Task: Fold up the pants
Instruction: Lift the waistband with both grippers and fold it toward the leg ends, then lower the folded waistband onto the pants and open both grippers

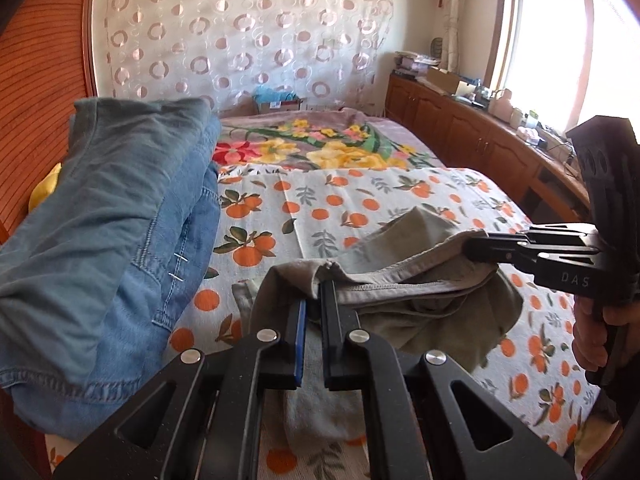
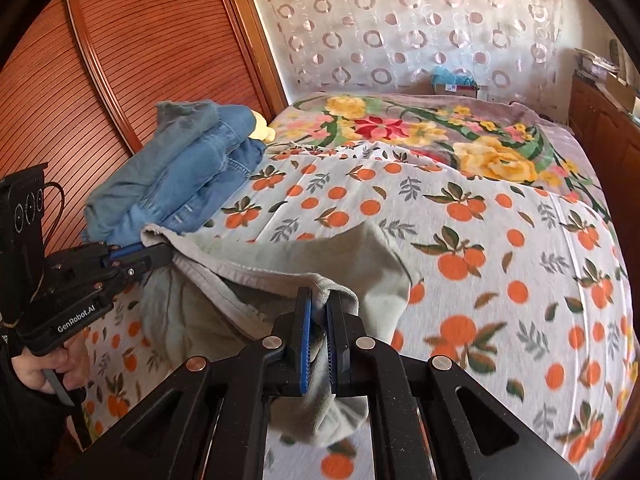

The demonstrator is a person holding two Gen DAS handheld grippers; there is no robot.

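Note:
Grey pants (image 1: 420, 280) (image 2: 280, 256) hang by their hemmed edge between my two grippers, lifted just above the orange-print bedsheet. My left gripper (image 1: 316, 284) is shut on one corner of that edge, cloth bunched between its blue pads. It shows again at the left of the right wrist view as the left gripper (image 2: 160, 250). My right gripper (image 2: 318, 300) is shut on the other corner, and from the left wrist it appears as the right gripper (image 1: 472, 246) at the right. The rest of the pants sags below and trails on the sheet.
A pile of folded blue denim clothes (image 1: 120, 232) (image 2: 188, 176) lies at the left of the bed (image 2: 500, 240) beside a wooden slatted wall (image 2: 120, 60). A floral blanket (image 1: 320, 144) covers the far half. Wooden cabinets (image 1: 460, 128) with clutter run along the right under a window.

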